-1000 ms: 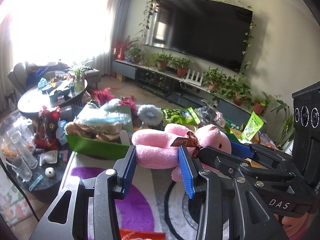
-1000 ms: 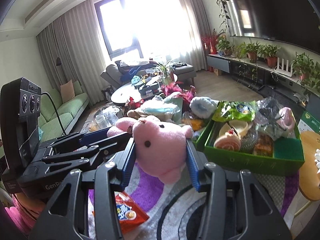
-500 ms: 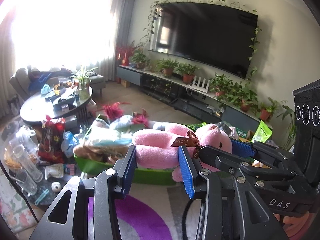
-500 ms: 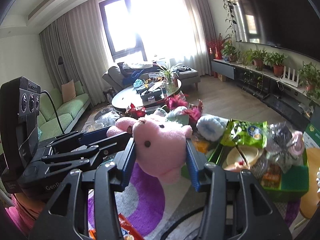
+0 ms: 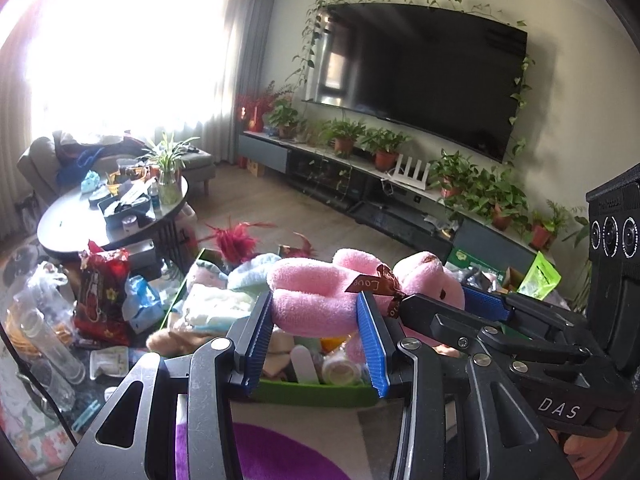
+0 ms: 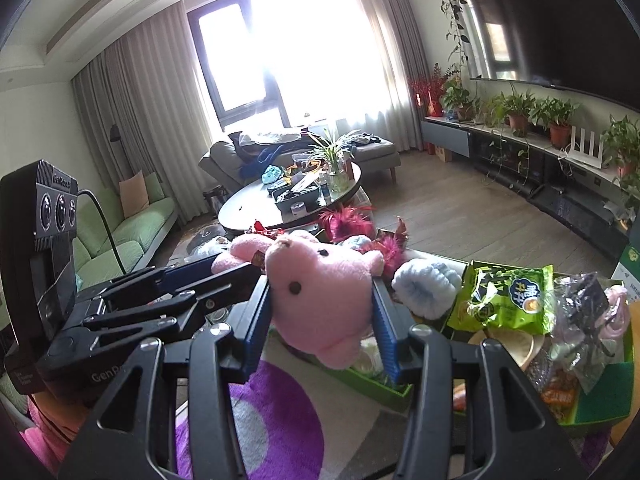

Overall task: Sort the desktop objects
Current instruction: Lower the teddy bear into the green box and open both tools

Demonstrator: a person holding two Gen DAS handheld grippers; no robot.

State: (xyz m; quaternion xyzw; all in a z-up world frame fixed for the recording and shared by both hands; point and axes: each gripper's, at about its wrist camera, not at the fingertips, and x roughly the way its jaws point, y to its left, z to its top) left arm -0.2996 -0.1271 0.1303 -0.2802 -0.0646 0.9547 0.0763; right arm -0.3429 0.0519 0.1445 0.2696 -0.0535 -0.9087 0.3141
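Sunlit living room fills the background, with a TV (image 5: pixel 432 80) at upper right of the left view. We hold one pink plush (image 5: pixel 320 300) between both grippers, up in the air above a green tray (image 5: pixel 316 394) at frame centre. Our left gripper (image 5: pixel 316 344) is half open and clamped on its body; our right gripper (image 6: pixel 320 320) is clamped the same way on its head. We judge the plush light, soft and squashy, so a grip across the thick middle holds best. Compared with a second ago, the tray has slid from left of the plush to under it, and the purple rug (image 6: pixel 272 420) shows less.
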